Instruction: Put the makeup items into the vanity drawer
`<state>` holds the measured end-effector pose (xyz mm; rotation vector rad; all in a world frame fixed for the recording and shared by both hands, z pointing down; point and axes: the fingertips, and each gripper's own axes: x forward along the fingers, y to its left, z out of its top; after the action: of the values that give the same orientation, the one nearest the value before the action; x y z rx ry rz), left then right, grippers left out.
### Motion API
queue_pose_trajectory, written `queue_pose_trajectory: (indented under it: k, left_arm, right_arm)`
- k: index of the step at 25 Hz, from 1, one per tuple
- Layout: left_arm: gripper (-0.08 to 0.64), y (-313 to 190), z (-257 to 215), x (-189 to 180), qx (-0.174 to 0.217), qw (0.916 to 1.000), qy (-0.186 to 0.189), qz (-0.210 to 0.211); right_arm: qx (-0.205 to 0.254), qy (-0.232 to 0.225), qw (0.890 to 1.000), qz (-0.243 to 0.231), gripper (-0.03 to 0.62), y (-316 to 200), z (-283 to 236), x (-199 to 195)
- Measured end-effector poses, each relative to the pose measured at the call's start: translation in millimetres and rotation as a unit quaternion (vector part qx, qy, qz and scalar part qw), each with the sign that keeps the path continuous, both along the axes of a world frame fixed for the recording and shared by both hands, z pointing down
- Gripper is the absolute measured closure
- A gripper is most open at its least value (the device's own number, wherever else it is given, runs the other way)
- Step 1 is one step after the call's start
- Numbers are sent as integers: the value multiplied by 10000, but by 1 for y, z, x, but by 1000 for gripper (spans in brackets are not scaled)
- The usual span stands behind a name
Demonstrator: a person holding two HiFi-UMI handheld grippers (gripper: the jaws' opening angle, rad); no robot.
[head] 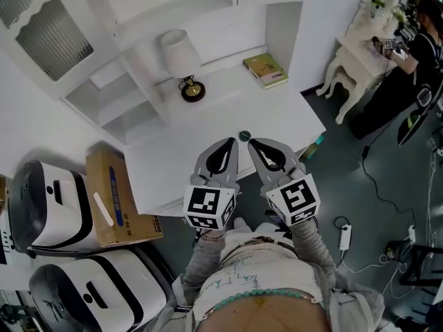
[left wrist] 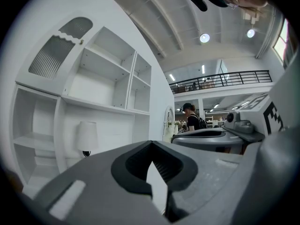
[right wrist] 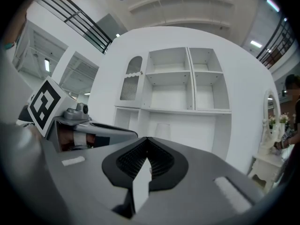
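A: Makeup item (head: 243,135): where is it?
B: Small green thing near the desk (head: 208,130) front edge, just beyond your tips. Your left gripper (head: 231,142) and right gripper (head: 251,142) are closed on nothing; open one before reaching.
A: And the drawer?
B: None shows open; the shelves (head: 118,106) look bare.

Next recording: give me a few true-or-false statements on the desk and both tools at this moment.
1. The left tool and the right tool are both shut and empty. True.
2. The lamp lies toppled on the desk. False: it stands upright.
3. A book lies near the desk's far right corner. True.
4. The right tool grips the small dark round item. False: it lies on the desk, off both tools' tips.
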<state>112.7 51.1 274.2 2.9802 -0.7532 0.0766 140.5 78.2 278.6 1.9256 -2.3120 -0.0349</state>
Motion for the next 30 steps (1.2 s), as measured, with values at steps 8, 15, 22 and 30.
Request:
queue_pose_trajectory:
  k: [8, 15, 22, 30]
  left_arm:
    - [558, -19, 9, 4, -115, 9999, -24, 95]
    - [558, -47, 9, 20, -135, 9997, -86, -193]
    - [558, -71, 3, 55, -104, 9988, -68, -482]
    - [558, -89, 10, 90, -183, 9967, -155, -779]
  right_arm:
    - [-112, 24, 9999, 114, 565, -17, 9, 5]
    - [-114, -22, 9997, -208, 565, -46, 4, 20]
    - [-140, -6, 9987, -494, 565, -73, -1, 55]
    - [-193, -28, 9966, -798, 565, -96, 7, 92]
